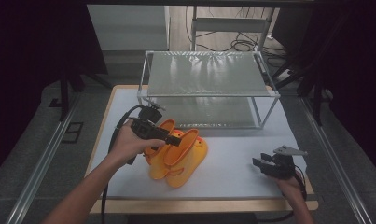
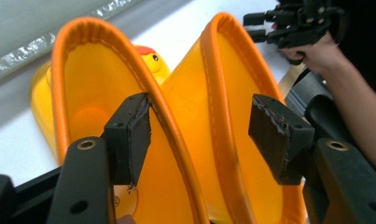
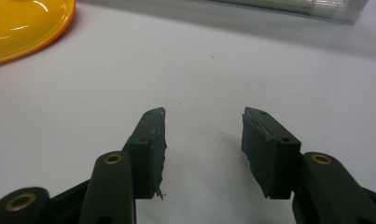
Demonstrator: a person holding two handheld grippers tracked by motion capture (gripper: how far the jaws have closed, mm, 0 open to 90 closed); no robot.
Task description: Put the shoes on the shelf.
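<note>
White table [image 1: 232, 172]: left claw [image 1: 176, 138] apart astride boots' rims [image 2: 209, 116]; right claw [image 1: 262, 161] apart, clear.

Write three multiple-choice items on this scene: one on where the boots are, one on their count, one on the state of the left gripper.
1. Where do the boots stand?
A. on the rack's top shelf
B. on the table in front of the rack
C. on the floor

2. How many boots are there?
A. one
B. two
C. four

3. How is the left gripper?
A. open around the boot tops
C. shut on a cup
B. lying flat on the table

Key: 1 B, they sit on the white table before the metal rack; 2 B, two orange openings show; 3 A, its fingers stand apart, straddling both rims.
</note>
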